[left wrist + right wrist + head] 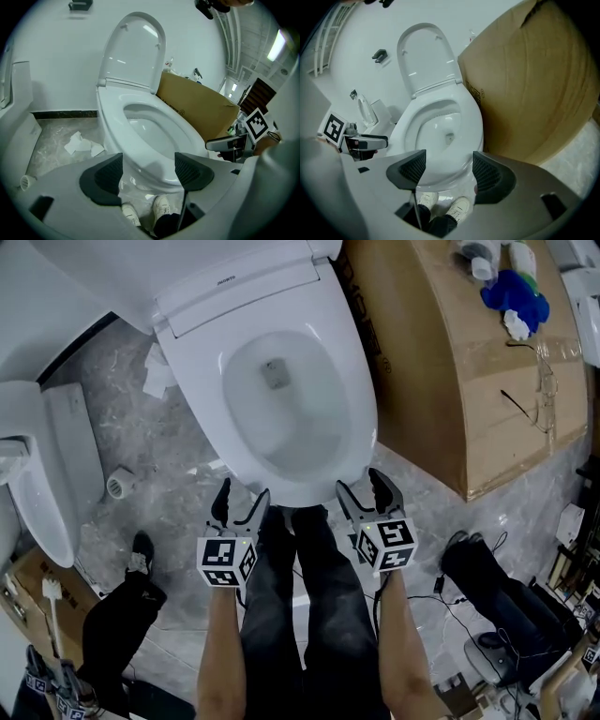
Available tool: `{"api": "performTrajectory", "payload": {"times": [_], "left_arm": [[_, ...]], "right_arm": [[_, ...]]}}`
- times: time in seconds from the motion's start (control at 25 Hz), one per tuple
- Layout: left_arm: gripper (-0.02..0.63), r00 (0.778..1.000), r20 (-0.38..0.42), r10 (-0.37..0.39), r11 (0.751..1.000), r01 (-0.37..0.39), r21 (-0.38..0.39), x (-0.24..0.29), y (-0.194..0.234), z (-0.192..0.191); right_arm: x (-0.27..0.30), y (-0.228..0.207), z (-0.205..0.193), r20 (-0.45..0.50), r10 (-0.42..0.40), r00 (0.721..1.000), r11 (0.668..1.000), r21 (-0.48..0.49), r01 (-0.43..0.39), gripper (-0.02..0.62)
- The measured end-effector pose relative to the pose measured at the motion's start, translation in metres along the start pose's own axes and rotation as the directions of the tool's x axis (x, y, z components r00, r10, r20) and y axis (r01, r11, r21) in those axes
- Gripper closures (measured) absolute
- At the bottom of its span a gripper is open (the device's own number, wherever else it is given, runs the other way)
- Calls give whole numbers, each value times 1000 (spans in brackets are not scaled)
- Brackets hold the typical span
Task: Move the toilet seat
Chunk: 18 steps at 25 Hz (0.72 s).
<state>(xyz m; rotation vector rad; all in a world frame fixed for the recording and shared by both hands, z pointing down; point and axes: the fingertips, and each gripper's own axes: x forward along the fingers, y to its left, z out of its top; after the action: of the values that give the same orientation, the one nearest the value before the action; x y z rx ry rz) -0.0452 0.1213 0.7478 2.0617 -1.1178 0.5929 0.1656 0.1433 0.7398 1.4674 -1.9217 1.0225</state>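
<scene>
A white toilet stands before me with its seat (354,399) lying flat on the bowl and its lid (133,51) raised against the wall. In the head view my left gripper (242,498) hovers just off the front left of the seat's rim, and my right gripper (363,488) off the front right. Both are open, and nothing is between the fingers of either. The left gripper view looks between its own jaws (148,171) at the front edge of the seat (187,136). The right gripper view (449,171) frames the seat (471,122) in the same way.
A large cardboard box (469,381) stands close on the toilet's right. Another white toilet (37,474) is at the left, with a tape roll (120,484) and crumpled paper (159,371) on the marble floor. A black bag (487,582) and cables lie at lower right.
</scene>
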Motion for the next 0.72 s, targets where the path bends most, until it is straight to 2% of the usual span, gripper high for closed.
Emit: {"api": "performTrajectory", "payload": {"times": [0.52, 0.72], "left_arm": [[218, 999, -42, -3, 994, -2, -112, 17, 8, -22], [212, 998, -39, -41, 987, 34, -157, 20, 4, -22]], "right_arm": [[19, -11, -20, -4, 24, 1000, 991, 131, -23, 241], [22, -9, -19, 5, 58, 998, 985, 161, -59, 229]]}}
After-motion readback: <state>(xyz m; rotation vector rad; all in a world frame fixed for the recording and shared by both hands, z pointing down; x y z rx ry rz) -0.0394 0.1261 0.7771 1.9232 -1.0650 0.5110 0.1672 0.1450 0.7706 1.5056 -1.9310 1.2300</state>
